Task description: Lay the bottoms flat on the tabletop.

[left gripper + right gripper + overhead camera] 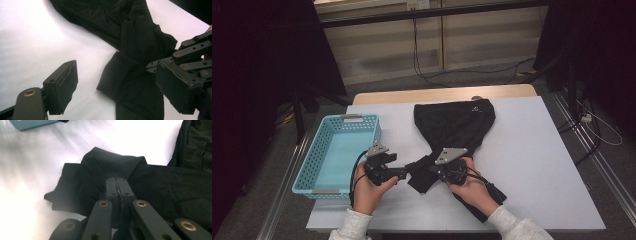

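- So the black garment (455, 125) is spread on the white table (542, 165), its wide end toward the far edge and a narrow part trailing down toward the person.
- The right gripper (117, 185) sits right on that narrow part, jaws pressed together with a fold of the fabric pinched between them; it looks like a thin bit of cloth, hard to see how much.
- The left gripper (115, 82) is just left of the garment's crumpled lower end, jaws standing wide apart with the cloth edge in the gap and neither pad touching it.
- Both grippers are close together, nearly tip to tip over that same bit of garment.
- A turquoise basket (362, 123) sits further left of the garment, at the table's left edge.
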Demonstrator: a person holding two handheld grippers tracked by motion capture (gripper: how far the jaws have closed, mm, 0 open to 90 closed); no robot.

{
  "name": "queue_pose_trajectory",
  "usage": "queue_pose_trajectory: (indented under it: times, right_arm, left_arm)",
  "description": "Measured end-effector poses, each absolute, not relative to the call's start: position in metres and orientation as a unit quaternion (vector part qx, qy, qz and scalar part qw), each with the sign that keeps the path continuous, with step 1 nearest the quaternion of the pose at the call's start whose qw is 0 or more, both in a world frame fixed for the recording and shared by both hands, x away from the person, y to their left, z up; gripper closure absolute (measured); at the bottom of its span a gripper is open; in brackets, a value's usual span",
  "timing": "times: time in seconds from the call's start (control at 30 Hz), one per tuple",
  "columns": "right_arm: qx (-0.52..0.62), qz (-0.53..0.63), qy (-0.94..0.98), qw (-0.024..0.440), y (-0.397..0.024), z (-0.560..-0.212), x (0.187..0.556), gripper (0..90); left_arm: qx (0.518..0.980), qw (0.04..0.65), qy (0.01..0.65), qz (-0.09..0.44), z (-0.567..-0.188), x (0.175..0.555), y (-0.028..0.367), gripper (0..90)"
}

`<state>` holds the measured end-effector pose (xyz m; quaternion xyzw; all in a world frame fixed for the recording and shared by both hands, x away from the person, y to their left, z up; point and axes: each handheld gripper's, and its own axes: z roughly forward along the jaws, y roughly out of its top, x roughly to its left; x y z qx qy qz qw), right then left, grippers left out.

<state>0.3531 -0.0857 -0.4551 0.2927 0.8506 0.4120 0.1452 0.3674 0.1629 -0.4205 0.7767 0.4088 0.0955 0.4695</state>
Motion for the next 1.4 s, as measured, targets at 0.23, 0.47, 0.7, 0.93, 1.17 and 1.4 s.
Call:
queue_pose_trajectory:
  times: [0.23,0.47,0.7,0.93,1.17,1.4]
  right_arm:
    - [0.302,0.426,0.841,0.142,-0.106,-0.445,0.353,90.0]
    - [0.334,0.457,0.809,0.163,-0.162,-0.42,0.342,90.0]
    - [0.399,0.448,0.779,0.181,-0.232,-0.427,0.328,90.0]
    - [0.438,0.429,0.766,0.194,-0.266,-0.435,0.321,90.0]
    - [0.47,0.373,0.768,0.223,-0.302,-0.444,0.317,90.0]
    - [0.487,0.337,0.763,0.259,-0.315,-0.446,0.315,85.7]
  left_arm:
    - [0.776,0.471,0.41,0.093,-0.421,0.368,0.162,18.4]
    - [0.779,0.466,0.409,0.091,-0.424,0.37,0.162,18.9]
    - [0.788,0.459,0.403,0.079,-0.43,0.372,0.151,18.9]
    - [0.795,0.461,0.389,0.071,-0.43,0.374,0.137,18.9]
    - [0.799,0.46,0.38,0.067,-0.43,0.377,0.131,18.9]
    - [0.803,0.459,0.374,0.066,-0.429,0.377,0.128,18.8]
